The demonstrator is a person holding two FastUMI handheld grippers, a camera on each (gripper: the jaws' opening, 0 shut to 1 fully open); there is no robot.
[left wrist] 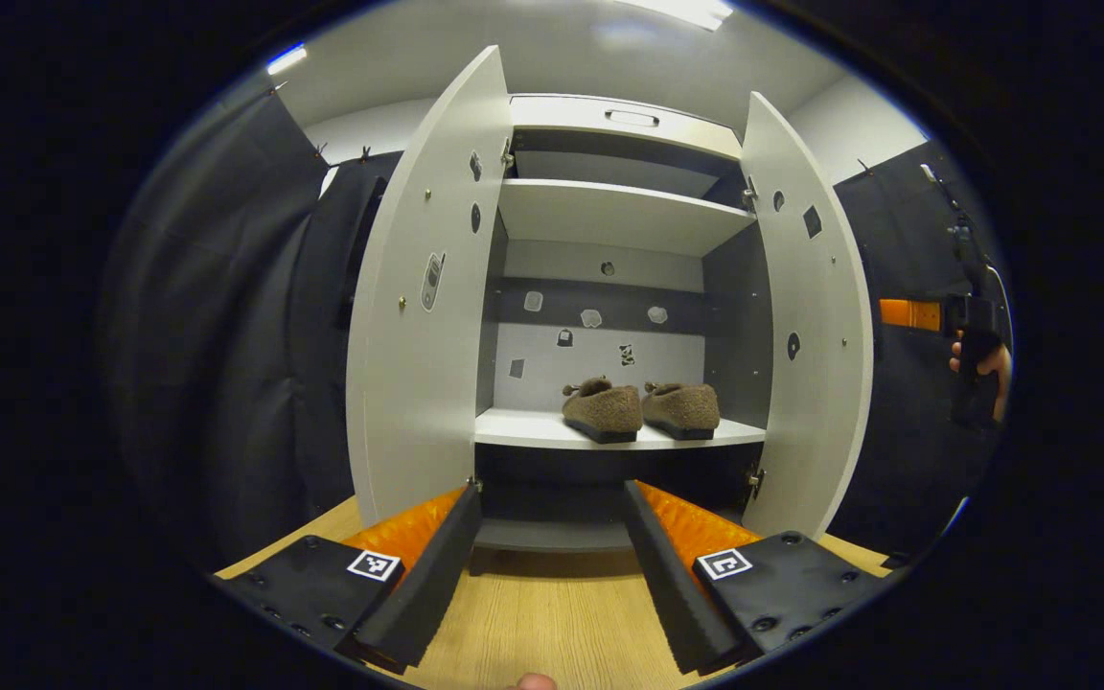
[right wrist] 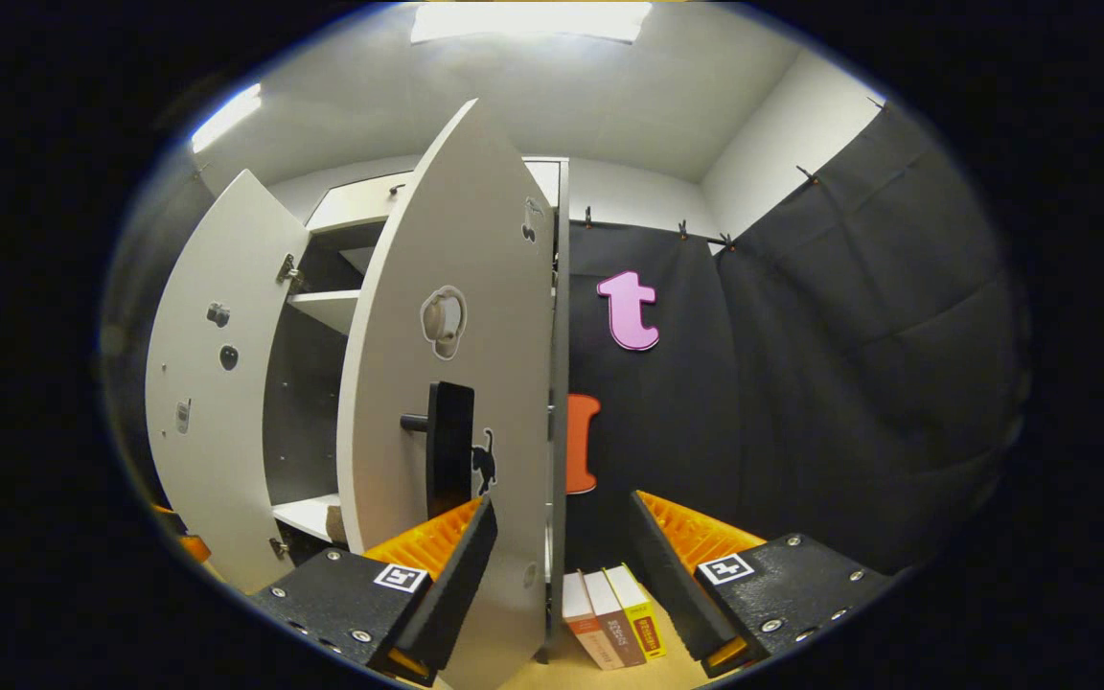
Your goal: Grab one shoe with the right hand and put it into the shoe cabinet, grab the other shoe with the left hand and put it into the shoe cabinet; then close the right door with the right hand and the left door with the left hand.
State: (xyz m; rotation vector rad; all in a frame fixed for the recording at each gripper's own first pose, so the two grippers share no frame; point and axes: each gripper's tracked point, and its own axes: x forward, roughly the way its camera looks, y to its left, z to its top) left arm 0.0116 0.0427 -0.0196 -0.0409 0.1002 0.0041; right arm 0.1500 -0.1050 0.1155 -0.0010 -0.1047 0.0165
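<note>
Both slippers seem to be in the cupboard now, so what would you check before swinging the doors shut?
1. Both shoes on the shelf, clear of the front edge: ok.
2. Left tool empty, fingers apart: ok.
3. Right tool empty, fingers apart: ok.
4. Right tool beside the right door, near its handle: ok.
5. Nothing sticking out into either door's swing: ok in front; behind the right door, cannot tell.
6. Left door wide open, left tool not yet at it: not ok.
</note>
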